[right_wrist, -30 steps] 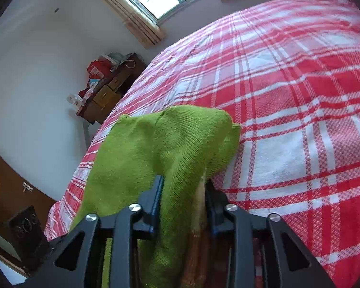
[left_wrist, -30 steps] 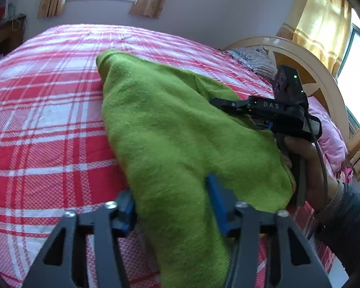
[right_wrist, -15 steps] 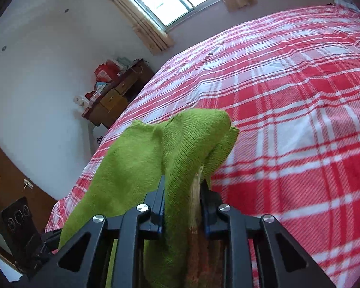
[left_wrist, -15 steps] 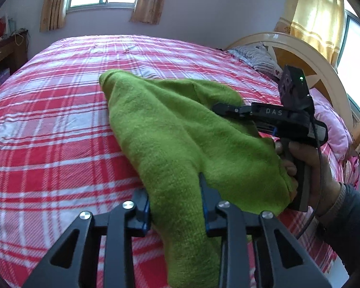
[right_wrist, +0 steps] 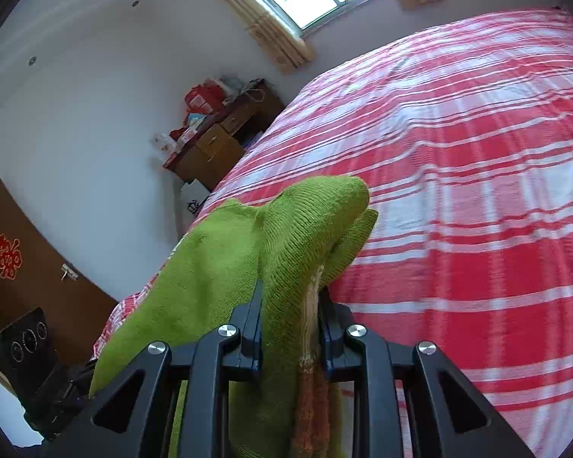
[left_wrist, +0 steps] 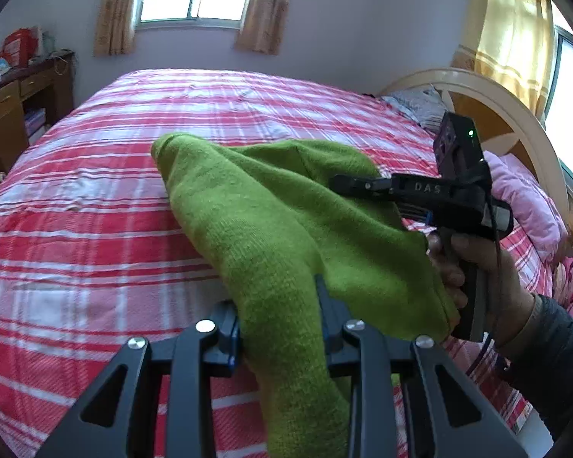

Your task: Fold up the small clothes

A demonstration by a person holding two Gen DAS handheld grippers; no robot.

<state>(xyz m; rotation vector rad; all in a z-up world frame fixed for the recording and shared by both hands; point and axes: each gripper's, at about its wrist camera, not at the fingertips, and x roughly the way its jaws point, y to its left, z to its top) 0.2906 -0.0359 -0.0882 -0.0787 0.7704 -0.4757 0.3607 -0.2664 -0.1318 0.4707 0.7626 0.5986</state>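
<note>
Left wrist view: left gripper [left_wrist: 280,316] clamped on a green knit [left_wrist: 271,225], cloth bunched between both pads, hanging down past them at 6 o'clock. Knit held up above the bed [left_wrist: 95,229], red-white plaid cover; whether its far fold touches the cover, can't tell. Right gripper [left_wrist: 347,184] at 3 o'clock, its fingers lying across the knit's top edge, right hand [left_wrist: 477,278] on the handle. Headboard [left_wrist: 515,114] at 2 o'clock, pink pillow [left_wrist: 523,198] beside it.

Right wrist view: right gripper [right_wrist: 288,297] closed on the same knit [right_wrist: 217,267], a tan-orange trim edge pinched with it. Knit drapes off toward 8 o'clock. Dresser [right_wrist: 217,141] at 10 o'clock against the wall, brown door [right_wrist: 26,267] at 9.
</note>
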